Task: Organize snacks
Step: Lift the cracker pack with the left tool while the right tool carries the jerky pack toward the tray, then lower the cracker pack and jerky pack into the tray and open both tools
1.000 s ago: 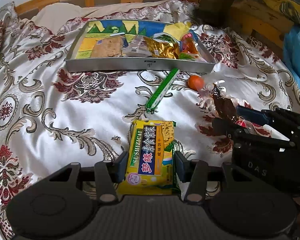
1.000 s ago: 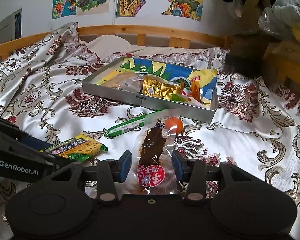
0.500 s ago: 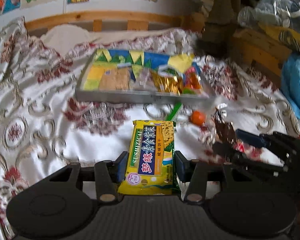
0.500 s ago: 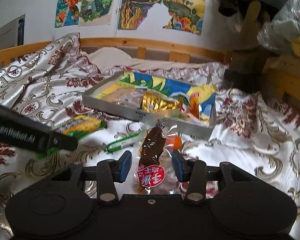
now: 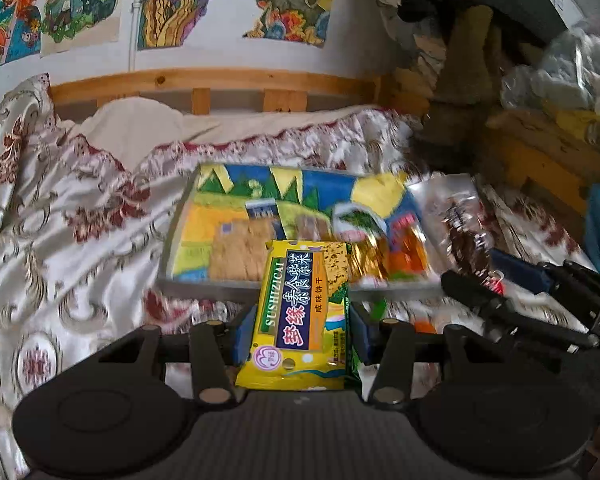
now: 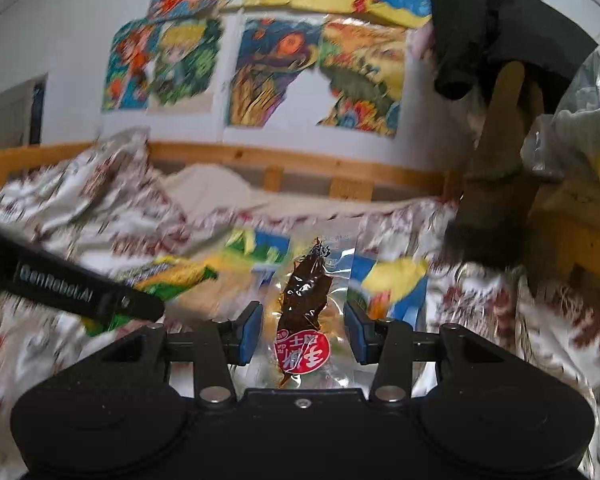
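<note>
- Snacks in transit: yellow cracker pack (image 5: 306,312) sits centre-bottom of left wrist view, pinched between blue pads (image 5: 244,334) of left gripper (image 5: 302,334), held above the bedspread (image 5: 60,240).
- Clear pouch w/ dark dried meat (image 6: 306,312) sits centre-bottom of right wrist view, clamped by right gripper (image 6: 302,334); pads press the film on both sides.
- Tray (image 5: 204,284), mid-frame behind the cracker pack, already holds approx. 4 wrapped snacks on a bright painted liner.
- Right gripper also shows at right edge of left view, pouch in its grip, near tray's right end.
- Drawings (image 6: 276,72) on wall, top of frame; wooden bed rail (image 5: 220,84) below. Both views blurred.
</note>
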A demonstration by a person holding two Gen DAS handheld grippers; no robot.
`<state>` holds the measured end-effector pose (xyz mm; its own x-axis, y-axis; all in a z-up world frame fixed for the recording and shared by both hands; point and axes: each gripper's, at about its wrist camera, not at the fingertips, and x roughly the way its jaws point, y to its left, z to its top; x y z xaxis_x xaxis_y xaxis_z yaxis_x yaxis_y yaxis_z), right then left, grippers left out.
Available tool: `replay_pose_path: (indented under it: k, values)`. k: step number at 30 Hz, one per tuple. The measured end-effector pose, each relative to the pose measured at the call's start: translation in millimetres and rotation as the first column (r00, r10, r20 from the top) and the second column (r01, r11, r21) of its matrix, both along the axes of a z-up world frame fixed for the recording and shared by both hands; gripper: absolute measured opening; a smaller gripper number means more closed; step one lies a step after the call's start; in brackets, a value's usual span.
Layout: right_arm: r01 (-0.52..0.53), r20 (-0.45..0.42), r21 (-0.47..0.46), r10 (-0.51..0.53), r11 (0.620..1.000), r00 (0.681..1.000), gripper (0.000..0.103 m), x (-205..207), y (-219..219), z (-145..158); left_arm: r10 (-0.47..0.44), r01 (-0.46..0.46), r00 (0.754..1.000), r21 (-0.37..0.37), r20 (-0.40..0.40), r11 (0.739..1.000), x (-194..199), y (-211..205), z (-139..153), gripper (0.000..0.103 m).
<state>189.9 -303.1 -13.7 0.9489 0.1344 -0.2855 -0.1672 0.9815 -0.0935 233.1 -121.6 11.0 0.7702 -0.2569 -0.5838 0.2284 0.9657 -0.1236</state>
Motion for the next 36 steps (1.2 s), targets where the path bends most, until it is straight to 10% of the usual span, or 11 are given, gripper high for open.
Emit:
replay_pose_path:
  k: [9, 18, 36]
  values:
    - [0.083, 0.103, 0.112, -0.095, 0.99, 0.99, 0.047, 69, -26, 10, -0.003, 0.002, 0.999, 0.026, 0.052, 1.0, 86, -13, 2, 0.053]
    - [0.149, -0.024, 0.176, -0.147, 0.973, 0.989, 0.047, 147, -47, -11, 0.009, -0.009, 1.0, -0.015, 0.007, 1.0, 159, -26, -26, 0.053]
    - [0.155, -0.187, 0.101, -0.134, 0.983, 0.973, 0.047, 179, -29, -42, 0.0, 0.003, 0.995, 0.037, -0.098, 0.999, 178, -41, -58, 0.053]
